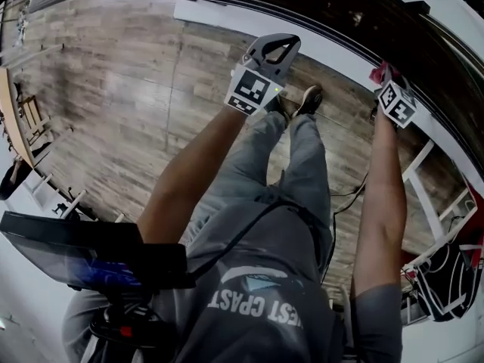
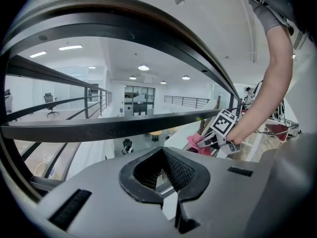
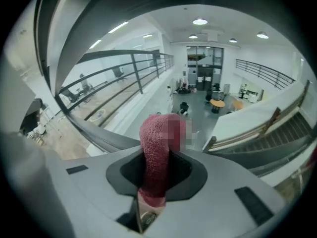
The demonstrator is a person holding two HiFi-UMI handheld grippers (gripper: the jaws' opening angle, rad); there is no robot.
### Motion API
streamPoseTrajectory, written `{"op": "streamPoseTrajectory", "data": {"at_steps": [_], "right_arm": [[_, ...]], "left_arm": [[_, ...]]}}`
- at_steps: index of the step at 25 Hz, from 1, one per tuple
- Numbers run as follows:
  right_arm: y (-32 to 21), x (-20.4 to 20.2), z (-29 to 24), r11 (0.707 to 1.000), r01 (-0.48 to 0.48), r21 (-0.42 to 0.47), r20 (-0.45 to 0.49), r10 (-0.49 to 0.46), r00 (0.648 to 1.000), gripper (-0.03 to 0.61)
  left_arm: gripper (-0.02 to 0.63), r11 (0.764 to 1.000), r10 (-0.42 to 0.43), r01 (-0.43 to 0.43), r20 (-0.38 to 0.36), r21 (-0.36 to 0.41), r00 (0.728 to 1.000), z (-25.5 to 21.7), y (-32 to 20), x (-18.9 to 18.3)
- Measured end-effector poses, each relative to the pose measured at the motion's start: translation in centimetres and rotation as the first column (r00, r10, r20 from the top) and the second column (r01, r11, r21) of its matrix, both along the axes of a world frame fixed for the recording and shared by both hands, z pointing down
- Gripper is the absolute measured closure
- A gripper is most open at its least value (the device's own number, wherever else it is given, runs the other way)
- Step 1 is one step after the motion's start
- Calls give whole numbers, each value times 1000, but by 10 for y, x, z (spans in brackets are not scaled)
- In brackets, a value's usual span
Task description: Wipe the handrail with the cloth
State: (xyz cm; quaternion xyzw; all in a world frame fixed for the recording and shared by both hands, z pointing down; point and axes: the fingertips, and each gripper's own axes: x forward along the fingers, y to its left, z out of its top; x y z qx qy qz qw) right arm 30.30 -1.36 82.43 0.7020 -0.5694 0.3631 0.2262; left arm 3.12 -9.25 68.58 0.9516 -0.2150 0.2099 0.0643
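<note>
The right gripper (image 3: 156,177) has its jaws closed on the cloth (image 3: 157,138), a red, knitted-looking roll that stands up out of the jaws and bends over at its free end. In the head view this gripper (image 1: 395,100) sits at the end of the person's outstretched right arm. The cloth (image 1: 380,72) pokes forward from it toward the handrail (image 1: 355,17), the dark band that sweeps across the top of that view and down its right side. The cloth lies right at the rail's near edge, but no view shows whether it presses on the rail.

The left gripper (image 2: 163,175) has its jaws together with nothing between them. In the head view it is raised in front of the person (image 1: 263,70), also near the rail but well to the left of the cloth. In its own view the handrail (image 2: 148,31) arches over from left to right and comes down at the right-hand side. There the right gripper (image 2: 223,129) and the cloth (image 2: 197,143) sit just beneath it.

The rail therefore lies ahead of the cloth and slightly above it, with its long axis running crosswise to the person, from the left hand toward the right. The right hand is nearer the rail and is the only one holding anything to wipe with. The coming move probably calls for laying the cloth on the rail and drawing it along the rail's length, not across it.
</note>
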Motion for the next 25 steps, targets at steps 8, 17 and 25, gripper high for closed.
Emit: {"op": "streamPoseTrajectory", "data": {"at_steps": [8,17,25], "right_arm": [[-55,-95,-4,954,289,74,53,-293,955,511],[-26,-34,-2,996,86,8,14,-86,996,511],[-125,-206,0,965,256,65,47,-259,965,511]], "left_arm": [[611,1000,10,-10,35,4,999,0,3,18],[611,1000,-6,6,21,-7,1000,-4,-22,-17],[611,999,39,-39,33,-7,999,8,-67,-97]]}}
